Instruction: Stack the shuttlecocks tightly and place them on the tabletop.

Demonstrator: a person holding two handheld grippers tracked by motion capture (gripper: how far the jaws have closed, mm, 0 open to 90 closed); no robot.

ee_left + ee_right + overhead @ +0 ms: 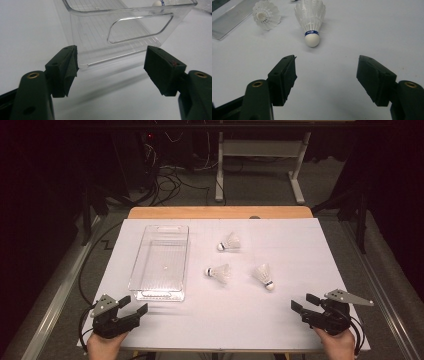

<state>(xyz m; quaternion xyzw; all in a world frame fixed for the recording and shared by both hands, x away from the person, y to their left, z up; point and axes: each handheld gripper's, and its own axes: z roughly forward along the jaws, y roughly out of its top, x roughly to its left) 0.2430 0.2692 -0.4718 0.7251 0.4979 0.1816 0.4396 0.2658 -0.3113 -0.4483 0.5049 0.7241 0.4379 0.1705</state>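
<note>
From the high view, the left gripper (134, 307) is resting at the near left corner of the white table (300, 250), its jaws standing apart and holding nothing, while the right gripper (302, 303) is sitting at the near right corner, likewise spread wide and empty. A clear plastic bin (162, 262) is lying lengthwise on the left half of the table, just beyond the left gripper, and three shuttlecocks are lying on their sides to its right: the far shuttlecock (230, 243) near the table's middle, the middle shuttlecock (218, 272) just beside the bin, and the near shuttlecock (263, 275), which is lying closest to the right gripper yet well apart from it. In the left gripper view, the left gripper (112, 65) is pointing at the bin's (130, 30) near end wall with its cut-out handle, the jaws gaping and not touching it. In the right gripper view, the right gripper (327, 71) is facing the near shuttlecock (311, 21), whose white cork tip with a blue band is pointing toward the open jaws, and the middle shuttlecock (266, 14) is lying farther off to its left, showing its open feather end.
</note>
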